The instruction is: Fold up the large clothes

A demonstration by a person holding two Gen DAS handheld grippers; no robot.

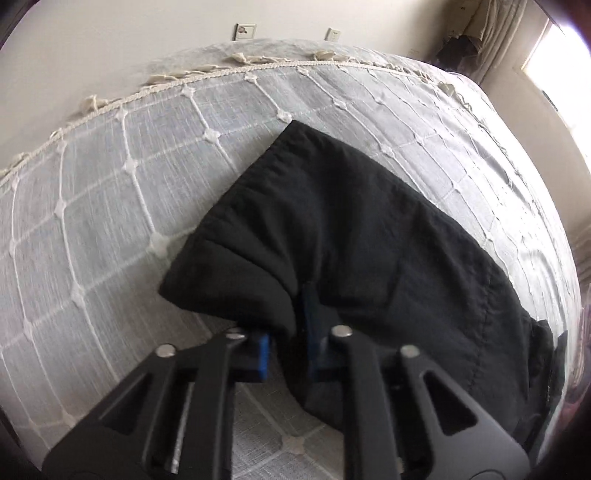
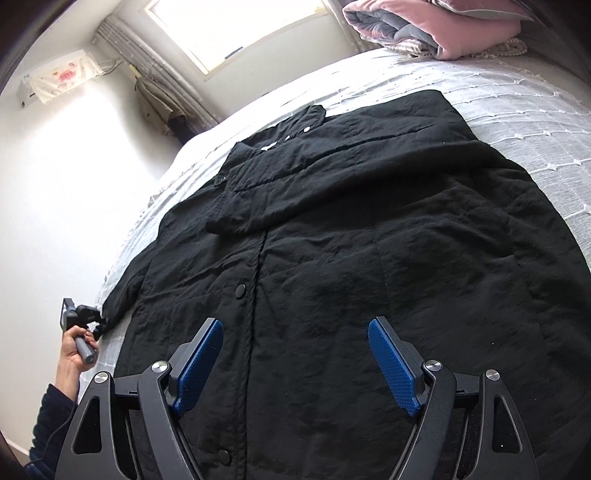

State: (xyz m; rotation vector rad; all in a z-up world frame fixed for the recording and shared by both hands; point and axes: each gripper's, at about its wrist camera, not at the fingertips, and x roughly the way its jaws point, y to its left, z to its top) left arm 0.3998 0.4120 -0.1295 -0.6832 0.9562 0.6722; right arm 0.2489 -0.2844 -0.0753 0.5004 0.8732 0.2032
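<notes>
1. My left gripper (image 1: 286, 332) is clamped on the sleeve (image 1: 258, 236) end.
2. My right gripper (image 2: 295, 354) hangs with fingers wide apart above the coat (image 2: 369, 240).
3. Coat lies flat on the bed (image 2: 535, 122).

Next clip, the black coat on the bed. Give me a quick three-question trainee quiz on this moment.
1. True or false: the left gripper is shut on the black coat.
2. Which describes the right gripper? A) pinching a sleeve B) open above the coat's front C) out of view
3. Fill in: the folded pink quilt lies at the far end of the ____.

Key: 1 true, the pads pinch a sleeve end. 2 B. 3 bed.
</notes>
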